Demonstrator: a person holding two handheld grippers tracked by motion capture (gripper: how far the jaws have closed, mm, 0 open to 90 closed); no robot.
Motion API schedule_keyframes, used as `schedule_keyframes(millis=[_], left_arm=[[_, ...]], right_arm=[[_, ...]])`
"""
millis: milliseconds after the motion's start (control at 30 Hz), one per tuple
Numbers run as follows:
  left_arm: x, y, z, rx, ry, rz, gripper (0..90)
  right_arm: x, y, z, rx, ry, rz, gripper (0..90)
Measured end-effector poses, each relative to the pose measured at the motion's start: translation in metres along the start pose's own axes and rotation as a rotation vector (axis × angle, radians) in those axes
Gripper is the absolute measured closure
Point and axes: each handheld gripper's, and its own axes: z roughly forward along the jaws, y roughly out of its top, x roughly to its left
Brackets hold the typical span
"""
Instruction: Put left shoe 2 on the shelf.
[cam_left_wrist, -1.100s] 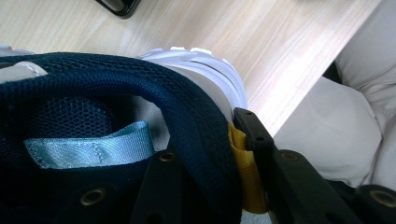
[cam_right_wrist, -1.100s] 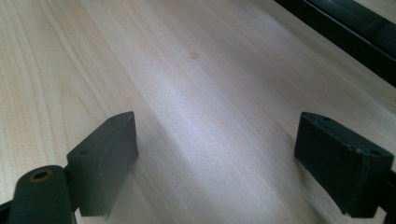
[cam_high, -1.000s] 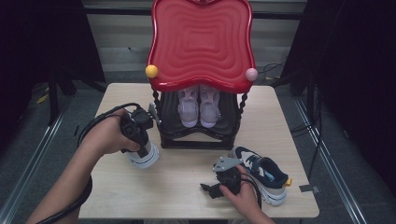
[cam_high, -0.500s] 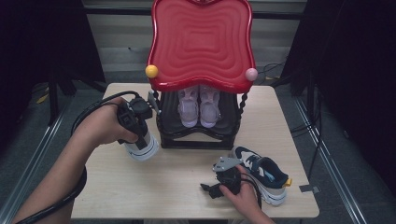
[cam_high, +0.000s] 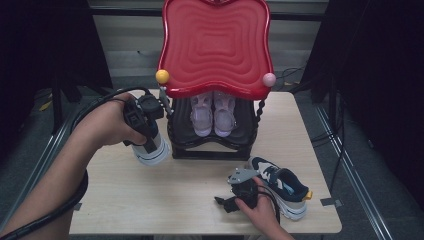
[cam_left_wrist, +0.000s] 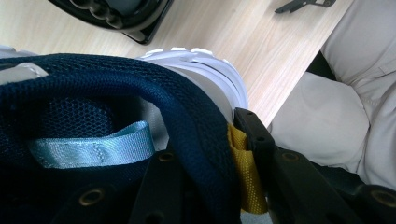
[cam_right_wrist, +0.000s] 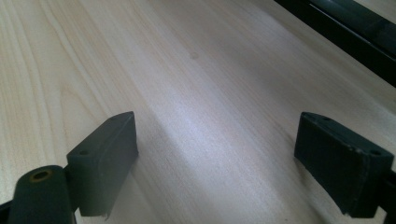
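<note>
Lifted since the earlier frames: left claw (cam_high: 150, 142) with its navy sneaker (cam_high: 152, 150), now higher off the worktop (cam_high: 150, 200) and closer to the black rack (cam_high: 215, 145); right claw (cam_high: 230, 202) unchanged in place. Item one, navy sneaker: mesh upper of coarse open weave, thick padded collar, pale blue ribbon loop inside the heel, yellow woven pull tab (cam_left_wrist: 243, 177) at the back, white ridged rubber sole; held heel-up at about 9 o'clock of the rack, clear of the worktop. Left claw clamped on the heel collar, one jaw inside the shoe and the other pressing the yellow tab from outside. Item two, matching sneaker (cam_high: 282, 187): lying on the worktop at 4 o'clock, just beside the right hand (cam_high: 260, 210). Right claw: jaws spread wide, nothing between them, low over bare pale wood with fine straight grain. Item three, black rack: rounded moulded tier carrying a pair of pale pink shoes (cam_high: 214, 112), twisted posts, glossy red rippled top (cam_high: 216, 45) of wavy outline with a yellow ball (cam_high: 162, 76) and a pink ball (cam_high: 269, 79) at its front corners. Left gripper view supplies the weave, ribbon and tab detail and light trousers beyond the worktop edge; the high view supplies layout and the rack's red top.
</note>
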Motion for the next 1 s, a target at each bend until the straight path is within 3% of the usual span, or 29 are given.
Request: schedule_keyframes(millis=[267,500,1000], left_arm=[[0.0,0.0,-0.017,-0.013,0.022,0.017,73.1],[0.0,-0.001,-0.031,-0.009,0.037,0.055,73.1],[0.002,0.002,-0.058,-0.02,0.091,0.063,72.9]], right_arm=[[0.0,0.0,0.0,-0.001,0.0,0.0,12.7],[0.0,0.0,0.001,-0.009,-0.004,0.002,12.8],[0.0,0.0,0.001,-0.009,-0.003,0.003,12.8]])
